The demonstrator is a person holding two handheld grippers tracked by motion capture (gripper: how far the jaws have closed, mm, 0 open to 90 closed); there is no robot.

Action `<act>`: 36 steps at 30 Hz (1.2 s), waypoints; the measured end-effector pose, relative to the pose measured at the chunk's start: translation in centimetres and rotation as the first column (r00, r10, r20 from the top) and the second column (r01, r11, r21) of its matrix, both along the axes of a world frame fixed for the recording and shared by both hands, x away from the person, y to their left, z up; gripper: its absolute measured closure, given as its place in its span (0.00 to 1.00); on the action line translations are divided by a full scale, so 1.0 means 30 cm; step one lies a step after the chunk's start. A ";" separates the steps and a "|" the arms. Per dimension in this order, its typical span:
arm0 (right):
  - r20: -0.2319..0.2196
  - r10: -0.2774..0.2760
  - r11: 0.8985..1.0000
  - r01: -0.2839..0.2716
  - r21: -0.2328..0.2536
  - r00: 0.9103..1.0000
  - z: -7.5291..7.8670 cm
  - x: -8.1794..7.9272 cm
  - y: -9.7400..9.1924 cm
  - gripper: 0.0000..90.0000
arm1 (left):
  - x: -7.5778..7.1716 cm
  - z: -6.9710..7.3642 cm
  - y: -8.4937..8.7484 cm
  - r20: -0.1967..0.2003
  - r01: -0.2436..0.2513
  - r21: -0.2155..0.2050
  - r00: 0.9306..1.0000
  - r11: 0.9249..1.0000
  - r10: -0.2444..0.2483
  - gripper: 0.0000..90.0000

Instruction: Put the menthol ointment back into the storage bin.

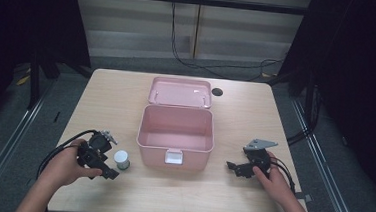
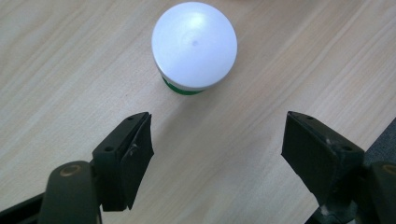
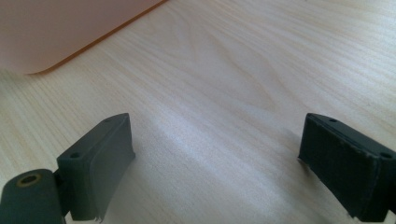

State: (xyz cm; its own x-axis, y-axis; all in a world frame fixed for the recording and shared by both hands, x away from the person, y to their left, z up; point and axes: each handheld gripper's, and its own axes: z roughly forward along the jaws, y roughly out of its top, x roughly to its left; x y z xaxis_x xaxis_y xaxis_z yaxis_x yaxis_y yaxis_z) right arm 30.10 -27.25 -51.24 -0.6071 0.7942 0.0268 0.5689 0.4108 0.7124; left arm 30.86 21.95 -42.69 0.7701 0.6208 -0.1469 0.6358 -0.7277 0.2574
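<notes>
Progress is judged to be slight: the small white-lidded jar, green at its base, is seen standing upright on the table, just beside the front left corner of the pink box, and nothing has yet been lifted. The box is open, its lid laid back behind it, and its inside is seen bare, so the putting of the jar into the box is taken as the work left, though that is a judgement only.

The left gripper is held just left of the jar, on the side away from the box; in the left gripper view its jaws are set moderately wide, with the jar ahead of them and not between the pads, so nothing is gripped. The right gripper is held to the right of the box, a little apart from it, and in the right gripper view its jaws are spread wide over bare wood, with a corner of the box seen beyond.

Pale wood grain covers the tabletop, and a dark round spot lies beside the lid. Beyond the box, a grey floor, trailing cables and light wall panels are seen; dark curtains hang at both sides.
</notes>
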 end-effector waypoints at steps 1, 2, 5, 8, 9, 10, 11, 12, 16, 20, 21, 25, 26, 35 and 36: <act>0.000 0.000 1.000 0.000 0.000 1.000 0.000 0.000 0.000 0.10 | 0.004 0.004 -0.002 -0.003 0.004 0.005 1.000 1.000 -0.004 0.27; 0.000 0.000 1.000 0.000 0.000 1.000 0.000 0.000 0.000 0.10 | 0.009 0.012 -0.008 -0.010 0.004 0.006 1.000 1.000 -0.004 0.27; 0.000 0.000 1.000 0.000 0.000 1.000 0.000 0.000 0.000 0.10 | 0.016 0.021 -0.021 -0.017 0.012 0.014 1.000 1.000 -0.011 0.28; 0.000 0.000 1.000 0.000 0.000 1.000 0.000 0.000 0.000 0.10 | 0.020 0.026 -0.030 -0.024 0.014 0.021 1.000 1.000 -0.013 0.29; 0.000 0.000 1.000 0.000 0.000 1.000 0.000 0.000 0.000 0.10 | 0.026 0.031 -0.038 -0.027 0.017 0.028 1.000 0.999 -0.016 0.29; 0.000 0.000 1.000 0.000 0.000 1.000 0.000 0.000 0.000 0.10 | 0.026 0.031 -0.038 -0.027 0.017 0.028 1.000 0.999 -0.016 0.29; 0.000 0.000 1.000 0.000 0.000 1.000 0.000 0.000 0.000 0.10 | 0.029 0.033 -0.040 -0.023 0.018 0.030 1.000 0.999 -0.018 0.29; 0.000 0.000 1.000 0.000 0.000 1.000 0.000 0.000 0.000 0.10 | 0.031 0.034 -0.044 -0.023 0.017 0.026 1.000 1.000 -0.016 0.29; 0.000 0.000 1.000 0.000 0.000 1.000 0.000 0.000 0.000 0.10 | 0.038 0.036 -0.057 -0.033 0.019 0.035 0.999 0.999 -0.018 0.29; 0.000 0.000 1.000 0.000 0.000 1.000 0.000 0.000 0.000 0.10 | 0.046 0.038 -0.068 -0.037 0.034 0.055 0.999 0.998 -0.032 0.29; 0.000 0.000 1.000 0.000 0.000 1.000 0.000 0.000 0.000 0.10 | 0.047 0.037 -0.071 -0.039 0.030 0.049 0.999 0.998 -0.028 0.29; 0.000 0.000 1.000 0.000 0.000 1.000 0.000 0.000 0.000 0.10 | 0.054 0.035 -0.081 -0.044 0.034 0.062 0.999 0.998 -0.031 0.31; 0.000 0.000 1.000 0.000 0.000 1.000 0.000 0.000 0.000 0.10 | 0.058 0.034 -0.082 -0.044 0.041 0.068 0.998 0.997 -0.038 0.31; 0.000 0.000 1.000 0.000 0.000 1.000 0.000 0.000 0.000 0.10 | 0.091 0.021 -0.095 -0.049 0.026 0.079 0.999 0.997 -0.022 0.33; 0.000 0.000 1.000 0.000 0.000 1.000 0.000 0.000 0.000 0.10 | 0.093 0.018 -0.096 -0.052 0.023 0.073 0.998 0.997 -0.019 0.34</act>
State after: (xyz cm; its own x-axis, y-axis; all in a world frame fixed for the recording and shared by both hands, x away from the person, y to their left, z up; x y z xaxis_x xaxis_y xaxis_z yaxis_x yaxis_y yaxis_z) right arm 30.10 -27.25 -51.24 -0.6070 0.7942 0.0269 0.5690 0.4108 0.7123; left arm 33.66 19.05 -42.13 0.7757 0.6151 -0.1411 0.6311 -0.7569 0.1698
